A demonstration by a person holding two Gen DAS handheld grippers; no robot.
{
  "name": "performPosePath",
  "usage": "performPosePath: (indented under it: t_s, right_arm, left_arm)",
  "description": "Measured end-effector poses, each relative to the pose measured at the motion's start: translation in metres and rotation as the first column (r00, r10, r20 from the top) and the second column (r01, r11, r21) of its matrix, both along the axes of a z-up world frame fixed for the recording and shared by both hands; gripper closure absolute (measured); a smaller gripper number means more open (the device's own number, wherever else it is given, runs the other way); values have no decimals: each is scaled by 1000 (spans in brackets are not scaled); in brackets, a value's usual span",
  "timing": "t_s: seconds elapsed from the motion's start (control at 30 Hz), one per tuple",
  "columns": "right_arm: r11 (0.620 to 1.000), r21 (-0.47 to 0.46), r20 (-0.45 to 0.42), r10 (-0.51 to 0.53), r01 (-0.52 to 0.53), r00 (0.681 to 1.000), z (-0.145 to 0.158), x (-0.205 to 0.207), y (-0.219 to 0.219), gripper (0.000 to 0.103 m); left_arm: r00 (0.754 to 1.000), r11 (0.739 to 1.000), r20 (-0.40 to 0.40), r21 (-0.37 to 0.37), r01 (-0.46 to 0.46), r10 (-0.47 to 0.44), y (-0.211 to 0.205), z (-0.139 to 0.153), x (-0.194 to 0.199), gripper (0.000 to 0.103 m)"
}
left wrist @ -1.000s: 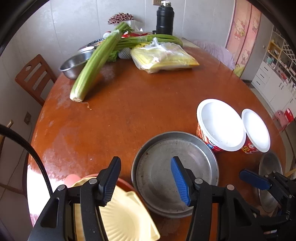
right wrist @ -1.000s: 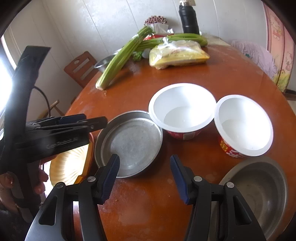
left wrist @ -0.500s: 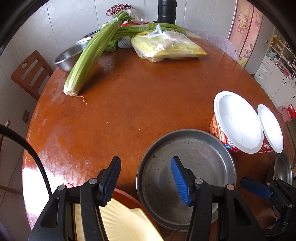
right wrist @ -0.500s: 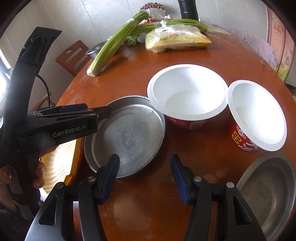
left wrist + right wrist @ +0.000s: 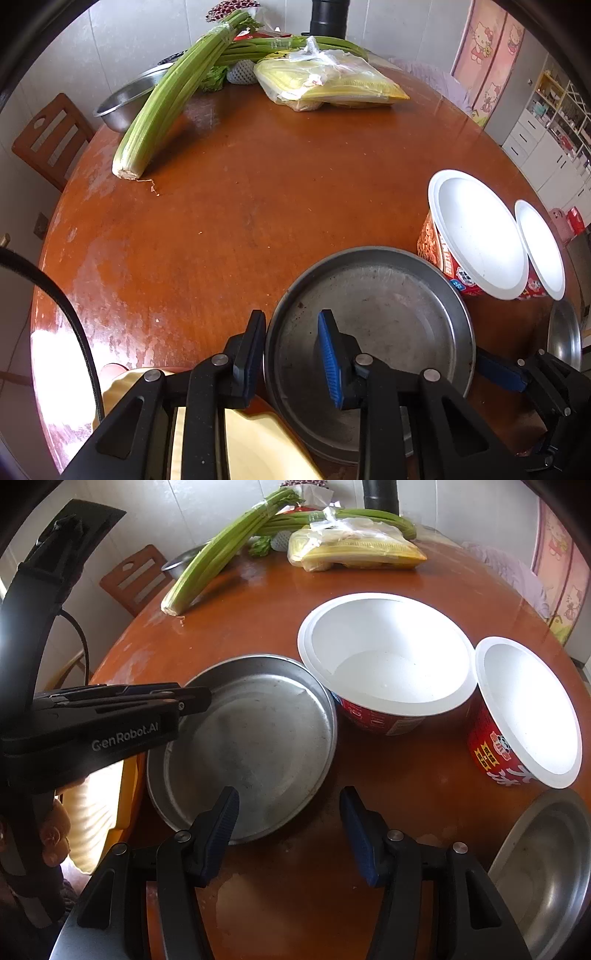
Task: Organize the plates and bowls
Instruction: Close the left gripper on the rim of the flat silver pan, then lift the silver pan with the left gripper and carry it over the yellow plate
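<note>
My left fingers have just been closing and now pinch the near-left rim of the round shallow grey metal pan, one finger outside the rim, one inside; seen side-on from the right camera they look fully clamped on that rim. The pan sits flat on the round reddish-brown wooden surface.

My right fingers are partly open, nothing between them, hovering over the pan's near edge and the bare surface beside it.

The large white-lined red instant-noodle bowl sits just right of the pan, its rim overlapping the pan's edge. The smaller white-lined red noodle cup is just beside the bowl. A steel bowl sits near-right at the surface edge. A pale yellow scalloped plate lies left of the pan, under my left fingers.

Far side: celery bunch, bagged yellow noodles, steel basin, black flask. A wooden chair stands at left.
</note>
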State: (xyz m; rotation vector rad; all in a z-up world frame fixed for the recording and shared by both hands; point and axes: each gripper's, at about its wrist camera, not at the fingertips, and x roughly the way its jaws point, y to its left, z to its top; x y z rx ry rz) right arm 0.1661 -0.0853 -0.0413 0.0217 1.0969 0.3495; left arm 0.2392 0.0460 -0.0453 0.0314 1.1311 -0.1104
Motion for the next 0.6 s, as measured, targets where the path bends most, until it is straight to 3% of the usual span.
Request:
performPosePath:
  t_s: [0.07,0.23,0.6]
  right_arm:
    - [1000,6,1,9,-9,1000,0,-2,0,44]
    - [1000,-8,0,3,-3,1000,1,-7,-1,44]
    - [999,33,-23,-19,20,1000,9,-25,-17,44]
  left_arm:
    - [1000,1000,-1,-14,24,-24,-5,0,-2,73]
    - [998,996,5,50,69,-69,-21,0,-7,73]
    - [995,994,17,31,101,-102,-31,8,-20,73]
